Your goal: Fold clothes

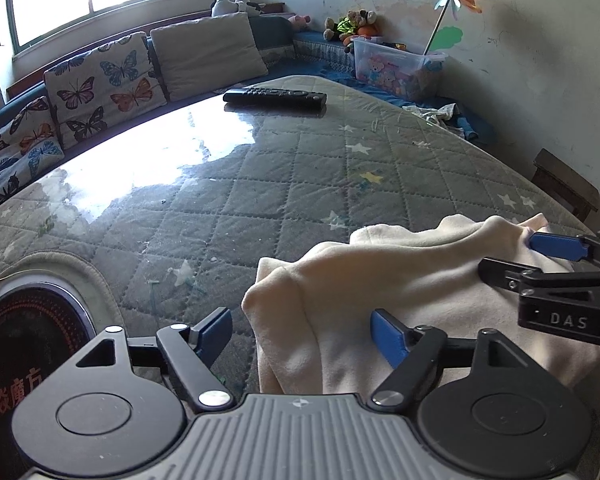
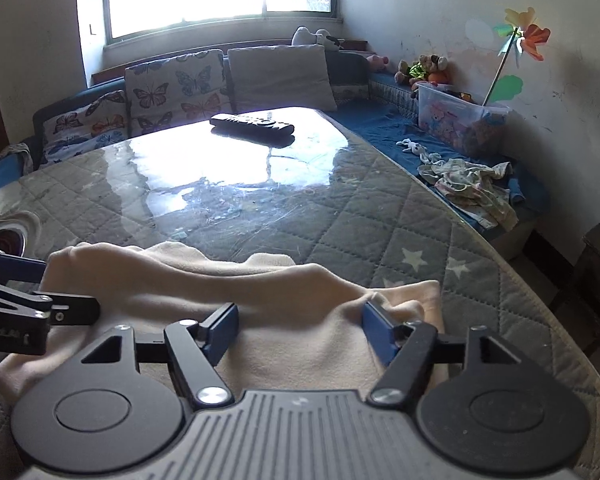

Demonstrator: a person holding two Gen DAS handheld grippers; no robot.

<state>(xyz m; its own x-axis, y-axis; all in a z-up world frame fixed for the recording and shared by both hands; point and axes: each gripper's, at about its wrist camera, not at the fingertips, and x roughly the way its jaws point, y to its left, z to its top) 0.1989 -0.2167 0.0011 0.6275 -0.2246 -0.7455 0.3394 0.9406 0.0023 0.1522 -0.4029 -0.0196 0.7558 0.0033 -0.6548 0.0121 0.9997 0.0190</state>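
Note:
A cream-coloured garment [image 1: 400, 280] lies bunched and partly folded on the near part of the quilted grey table top [image 1: 260, 184]; it also shows in the right wrist view [image 2: 228, 284]. My left gripper [image 1: 304, 336] is open, its jaws astride the garment's left edge, right pad over the cloth, left pad over the table. My right gripper [image 2: 298, 332] is open low over the garment's near right part. The right gripper shows in the left wrist view [image 1: 556, 256] at the cloth's right side. The left gripper shows in the right wrist view [image 2: 28, 296] at the cloth's left side.
A black remote control [image 1: 274, 96] lies at the table's far end [image 2: 252, 124]. A round dark inset [image 1: 32, 332] sits in the table at near left. A sofa with butterfly cushions [image 1: 100, 80], a clear toy box [image 2: 460, 120] and loose clothes [image 2: 472, 184] lie beyond.

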